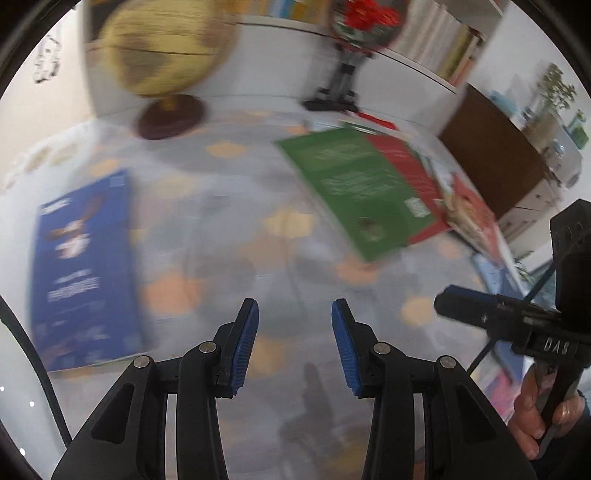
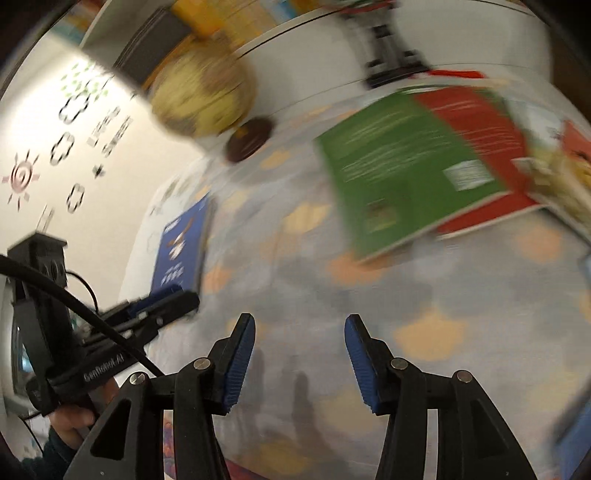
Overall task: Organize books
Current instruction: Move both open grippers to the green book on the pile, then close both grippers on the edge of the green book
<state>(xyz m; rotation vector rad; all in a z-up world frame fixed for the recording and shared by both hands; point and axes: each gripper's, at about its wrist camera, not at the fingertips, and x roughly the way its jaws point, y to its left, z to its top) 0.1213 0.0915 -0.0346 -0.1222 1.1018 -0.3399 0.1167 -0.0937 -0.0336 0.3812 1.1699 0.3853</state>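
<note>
Both frames are smeared with motion blur, so fine print on the covers cannot be read. The left gripper (image 1: 294,343) is seen with its blue-padded fingers (image 1: 245,347) spread apart, nothing held between them — only the patterned cloth of the counter (image 1: 229,236), grey with orange patches, is seen in the gap. The right gripper (image 2: 299,362) is likewise spread wide, its fingers (image 2: 239,360) closed on nothing, hovering over the same cloth.

A blue book (image 1: 86,269) is laid flat on the counter well to the left of the left fingers. Ahead and to the right of them, a green book (image 1: 354,192) is seen lying on top of a red book (image 1: 417,177), with another red-edged cover (image 1: 469,210) fanned out beyond, further right. In the right wrist view the green book (image 2: 402,173) is placed ahead and right of the right fingers, the red book (image 2: 480,122) showing beneath it, while the blue book (image 2: 183,251) is found ahead and far to the left.

A yellow globe (image 1: 166,48) on a dark round base is stood at the far edge, ahead-left of the left fingers, and a red flower model (image 1: 364,22) on a black stand ahead-right. A shelf of upright books (image 1: 443,40) is glimpsed above — details too blurred to tell.
</note>
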